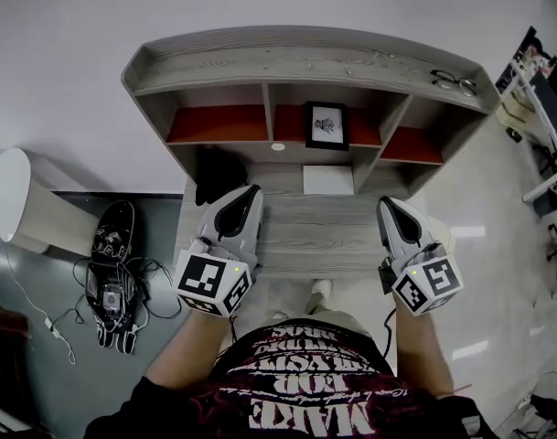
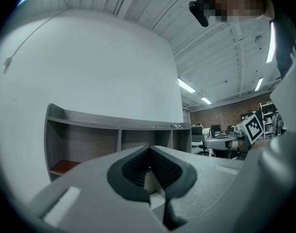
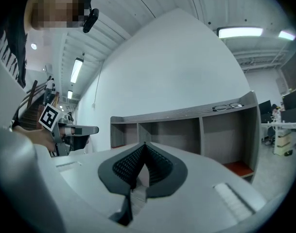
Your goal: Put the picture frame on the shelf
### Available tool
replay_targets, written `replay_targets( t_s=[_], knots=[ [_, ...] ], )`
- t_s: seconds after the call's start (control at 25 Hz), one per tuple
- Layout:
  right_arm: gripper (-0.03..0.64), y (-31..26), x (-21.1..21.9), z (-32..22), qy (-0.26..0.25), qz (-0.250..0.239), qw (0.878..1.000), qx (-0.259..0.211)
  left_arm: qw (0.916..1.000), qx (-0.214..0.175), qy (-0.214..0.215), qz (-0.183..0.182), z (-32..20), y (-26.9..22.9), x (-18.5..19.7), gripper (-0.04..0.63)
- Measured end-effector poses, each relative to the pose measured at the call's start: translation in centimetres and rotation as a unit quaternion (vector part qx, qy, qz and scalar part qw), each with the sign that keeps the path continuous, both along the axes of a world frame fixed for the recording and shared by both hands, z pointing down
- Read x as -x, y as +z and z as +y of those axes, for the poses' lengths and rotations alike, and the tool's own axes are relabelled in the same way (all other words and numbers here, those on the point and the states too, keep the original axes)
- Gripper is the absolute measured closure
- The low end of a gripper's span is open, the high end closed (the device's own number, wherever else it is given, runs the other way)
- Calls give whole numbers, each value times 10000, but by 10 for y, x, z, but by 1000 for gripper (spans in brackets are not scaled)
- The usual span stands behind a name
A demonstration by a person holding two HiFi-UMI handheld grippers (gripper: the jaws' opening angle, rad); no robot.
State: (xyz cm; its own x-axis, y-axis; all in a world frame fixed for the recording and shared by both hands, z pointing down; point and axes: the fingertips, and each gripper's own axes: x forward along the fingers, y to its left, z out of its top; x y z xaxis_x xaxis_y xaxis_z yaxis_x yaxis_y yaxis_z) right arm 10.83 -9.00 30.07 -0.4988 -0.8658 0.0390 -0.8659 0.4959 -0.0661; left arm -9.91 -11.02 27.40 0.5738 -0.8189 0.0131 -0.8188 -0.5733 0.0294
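A black picture frame (image 1: 326, 124) with a white print stands upright in the middle cubby of the grey wooden shelf unit (image 1: 305, 58). Both grippers hover over the desk top (image 1: 305, 231), well short of the frame. My left gripper (image 1: 251, 193) points toward the shelf with its jaws shut and nothing between them; in its own view the tips (image 2: 149, 149) meet. To the right, my right gripper (image 1: 388, 204) is also shut and empty, with its tips (image 3: 144, 144) together. The shelf's cubbies (image 3: 186, 135) show ahead in both gripper views.
A white sheet (image 1: 328, 179) lies on the desk below the frame, and a black object (image 1: 219, 174) sits at the back left. Glasses (image 1: 455, 81) rest on the shelf's top right. A white round stool (image 1: 8, 195) and a black device with cables (image 1: 112, 263) are at left.
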Motion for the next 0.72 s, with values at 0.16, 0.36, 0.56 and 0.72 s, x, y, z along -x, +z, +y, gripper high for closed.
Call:
replay_targets(
  t_s=[0.16,0.36,0.56,0.72],
  knots=[
    [592,-1,-1,13,80,16,10000,-37,10000,14,15,-4,11,1,4,595],
    [592,-3,-1,24,182,17,9998,-39,10000,60,61,-49,18,4,8,595],
    [592,-1,1,27,205,18,9998,-60,10000,70,34,-51,20,6,15,595],
    [592,-1,2,26,191,51,9998,-65,9999,82,71,18,19,7,13,595]
  ],
)
